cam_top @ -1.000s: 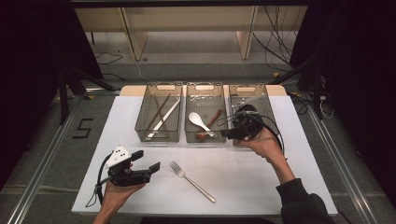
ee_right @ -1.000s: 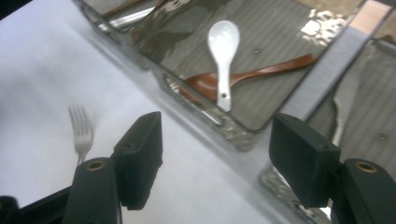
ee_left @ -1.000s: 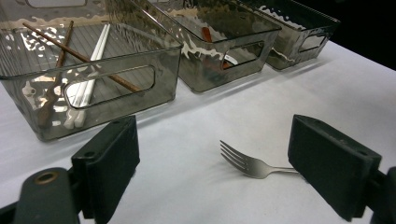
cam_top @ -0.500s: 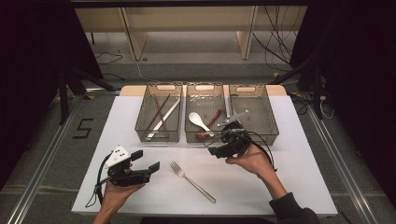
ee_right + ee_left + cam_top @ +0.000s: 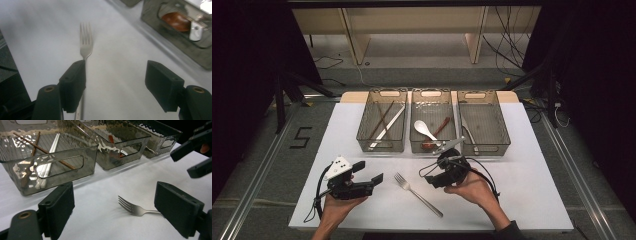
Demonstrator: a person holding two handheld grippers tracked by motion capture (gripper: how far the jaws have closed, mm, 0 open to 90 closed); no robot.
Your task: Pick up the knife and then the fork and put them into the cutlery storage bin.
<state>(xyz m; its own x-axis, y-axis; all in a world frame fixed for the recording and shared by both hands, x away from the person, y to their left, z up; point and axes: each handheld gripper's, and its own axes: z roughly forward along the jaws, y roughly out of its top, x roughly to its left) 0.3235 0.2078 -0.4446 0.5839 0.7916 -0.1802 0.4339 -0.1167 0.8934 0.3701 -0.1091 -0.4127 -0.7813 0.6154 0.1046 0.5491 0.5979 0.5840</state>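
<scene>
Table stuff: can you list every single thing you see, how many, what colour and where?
Table: one, white, under everything.
Bins: three, clear grey, side by side at the far edge.
Chopsticks: brown pair and white pair, in the bin farthest left.
Spoons: one white, one brown, middle bin.
Utensil: one, silvery, in the bin farthest right; kind unclear.
Fork: one, silver, on the table between the grippers.
Left gripper: black, fingers open, near left.
Right gripper: black, fingers open, above the fork.
Hands: two, holding the grippers.
</scene>
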